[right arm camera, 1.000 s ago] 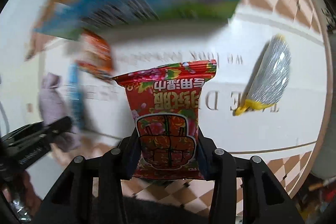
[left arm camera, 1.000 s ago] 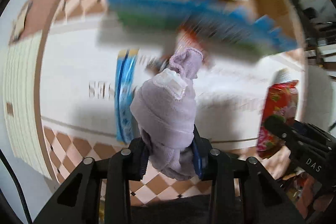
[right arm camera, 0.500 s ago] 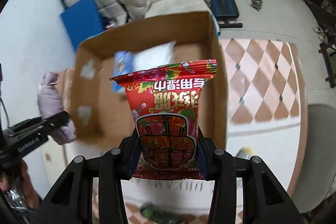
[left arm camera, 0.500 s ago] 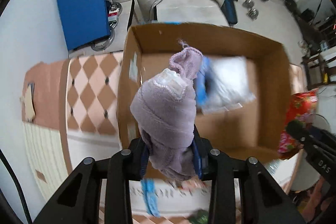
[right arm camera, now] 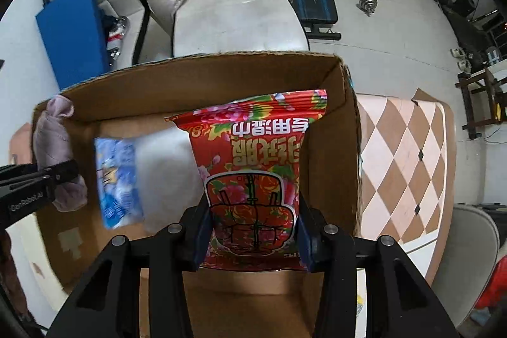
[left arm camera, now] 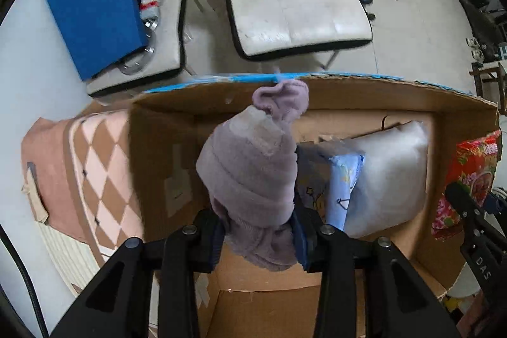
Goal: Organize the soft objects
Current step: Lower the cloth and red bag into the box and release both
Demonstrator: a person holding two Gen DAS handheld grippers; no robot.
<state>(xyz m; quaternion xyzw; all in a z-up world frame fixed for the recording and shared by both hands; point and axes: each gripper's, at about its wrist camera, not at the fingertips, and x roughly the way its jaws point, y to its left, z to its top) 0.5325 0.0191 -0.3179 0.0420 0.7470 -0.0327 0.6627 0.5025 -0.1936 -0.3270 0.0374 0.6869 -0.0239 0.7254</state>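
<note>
The soft objects are being gathered into a cardboard box [left arm camera: 459, 122], and the job is looking partly done. Inside the box, a white padded pack [left arm camera: 389, 176] and a light blue printed pack [left arm camera: 343, 186] are already lying side by side against its far wall.

Two more items are hanging over the box, not yet let go. The left gripper [left arm camera: 258, 228] is holding a rolled lilac knit cloth [left arm camera: 250, 167] above the box's left half, its jaws clenched on the cloth's lower part. The right gripper [right arm camera: 253, 232] is holding a red floral wet-wipe pack [right arm camera: 256, 160] above the box's right half, close to the right wall, with the jaws pressing on both of its sides. Releasing both into the box is what seems to be left; whether other items are waiting outside the box cannot be told.

The red pack is showing large white Chinese characters, upside down from the right wrist view, and a small "OPEN" on its flap. The left gripper's side is reading "GenRobot.AI" in the right wrist view; the right gripper's side is showing "DAS" in the left wrist view.
</note>
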